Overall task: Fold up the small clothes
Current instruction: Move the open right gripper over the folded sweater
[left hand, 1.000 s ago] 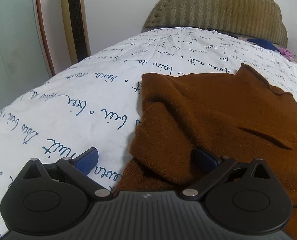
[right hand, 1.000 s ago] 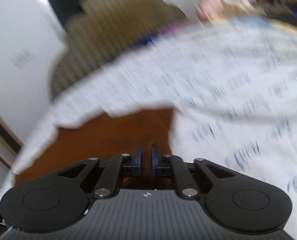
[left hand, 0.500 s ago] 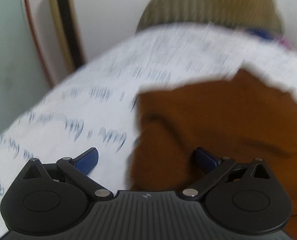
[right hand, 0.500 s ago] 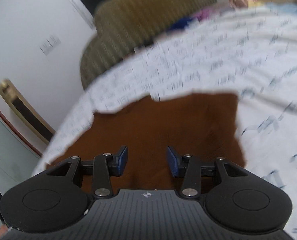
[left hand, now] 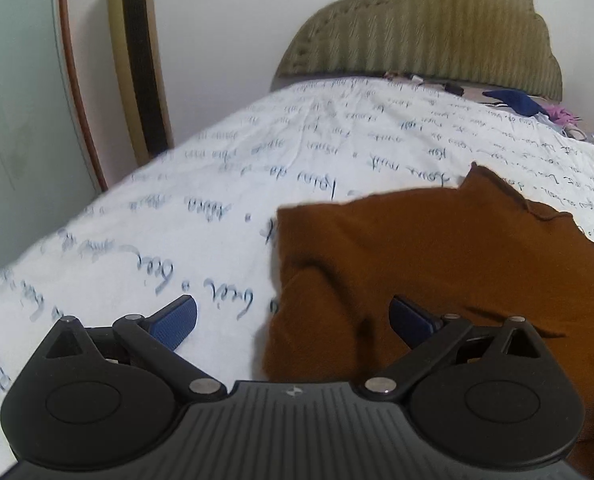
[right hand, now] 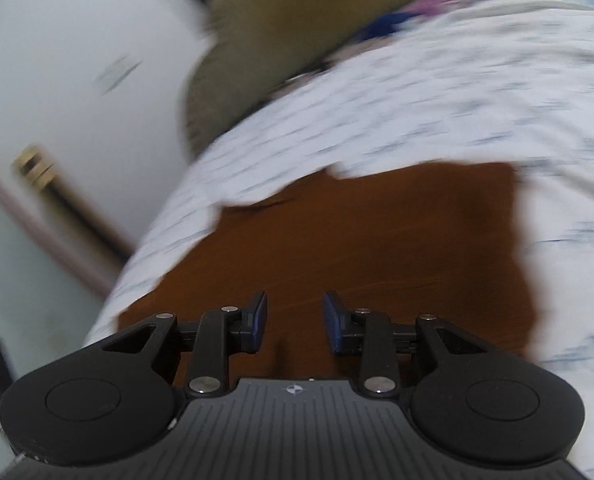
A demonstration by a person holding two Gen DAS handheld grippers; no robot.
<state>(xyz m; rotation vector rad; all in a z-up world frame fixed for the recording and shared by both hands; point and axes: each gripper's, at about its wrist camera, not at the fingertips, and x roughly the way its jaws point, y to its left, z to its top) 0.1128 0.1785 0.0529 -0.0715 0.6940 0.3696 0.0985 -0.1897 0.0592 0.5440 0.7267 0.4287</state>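
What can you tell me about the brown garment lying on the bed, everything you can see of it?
The brown garment is a rust-brown knit, soft and slightly fuzzy, lying mostly flat on the white bedsheet printed with blue script. Its left edge is folded over into a thicker, raised layer with a few creases, and a small point sticks up along its far edge. In the right wrist view it reads as a roughly rectangular patch, though blurred. Both grippers hover at its near edge; neither visibly pinches the cloth.

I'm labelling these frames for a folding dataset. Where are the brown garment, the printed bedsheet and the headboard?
brown garment point(left hand: 437, 256): left wrist view, flat middle.
printed bedsheet point(left hand: 225, 184): left wrist view, bare area left of garment.
headboard point(left hand: 437, 36): left wrist view, ribbed padded face.
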